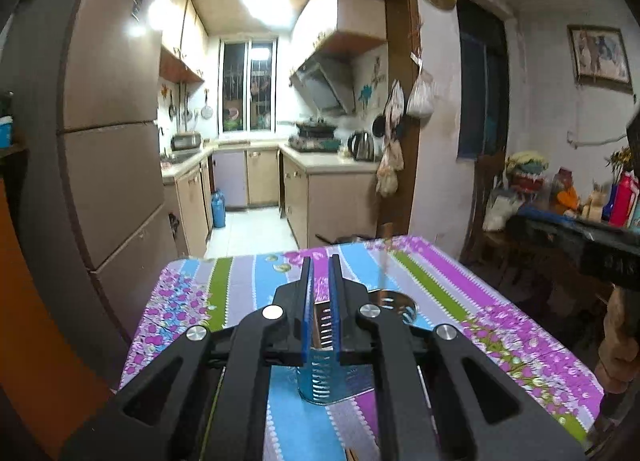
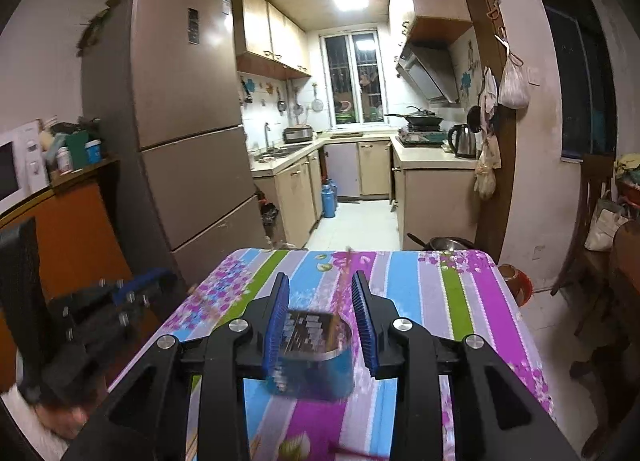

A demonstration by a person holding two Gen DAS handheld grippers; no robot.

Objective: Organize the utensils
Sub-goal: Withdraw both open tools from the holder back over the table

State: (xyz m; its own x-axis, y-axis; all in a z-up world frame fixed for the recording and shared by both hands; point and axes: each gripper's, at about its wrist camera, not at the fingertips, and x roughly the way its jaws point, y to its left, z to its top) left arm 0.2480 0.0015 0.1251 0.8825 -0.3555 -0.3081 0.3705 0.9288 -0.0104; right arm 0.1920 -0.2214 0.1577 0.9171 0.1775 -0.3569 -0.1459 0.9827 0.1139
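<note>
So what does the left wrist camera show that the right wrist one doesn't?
Only the left wrist view: a framed picture on the right wall, a cluttered side table with a red bottle, and the right gripper's black body entering from the right edge.

Only the right wrist view: a white microwave on an orange cabinet, and the blurred left gripper at left.

Both: the metal utensil holder on the striped floral tablecloth, the fridge, and the kitchen with its window and kettle.
</note>
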